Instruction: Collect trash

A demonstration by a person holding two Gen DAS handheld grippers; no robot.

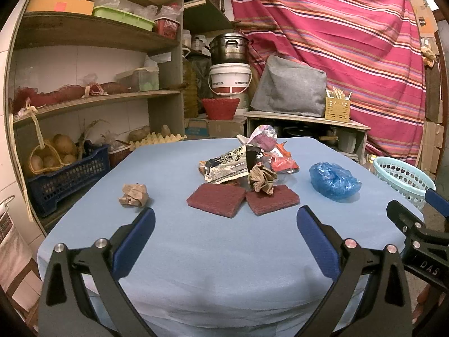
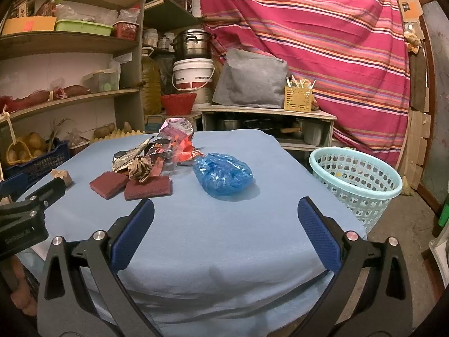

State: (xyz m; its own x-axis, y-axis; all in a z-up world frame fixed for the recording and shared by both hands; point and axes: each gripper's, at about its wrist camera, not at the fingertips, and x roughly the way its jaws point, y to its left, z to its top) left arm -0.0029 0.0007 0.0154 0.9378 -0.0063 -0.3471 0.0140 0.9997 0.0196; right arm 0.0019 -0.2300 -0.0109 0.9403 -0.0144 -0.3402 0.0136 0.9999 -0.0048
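Observation:
Trash lies on a table with a blue cloth (image 1: 224, 252): a crumpled brown paper ball (image 1: 133, 195) at left, two maroon scouring pads (image 1: 215, 199) in the middle, a second brown paper ball (image 1: 261, 179) and a heap of snack wrappers (image 1: 247, 157) behind them, and a blue plastic bag (image 1: 334, 181) at right. The bag (image 2: 223, 177) lies ahead of my right gripper (image 2: 224, 216). My left gripper (image 1: 224, 221) is open and empty, short of the pads. My right gripper is open and empty. A pale green mesh basket (image 2: 355, 185) stands on the floor right of the table.
Shelves (image 1: 92, 95) with crates, potatoes and boxes stand at left. A low cabinet (image 1: 306, 123), a bucket (image 1: 229, 78) and a pot sit behind the table. A striped cloth (image 1: 336, 42) hangs at the back. My right gripper shows at the left wrist view's right edge (image 1: 415, 224).

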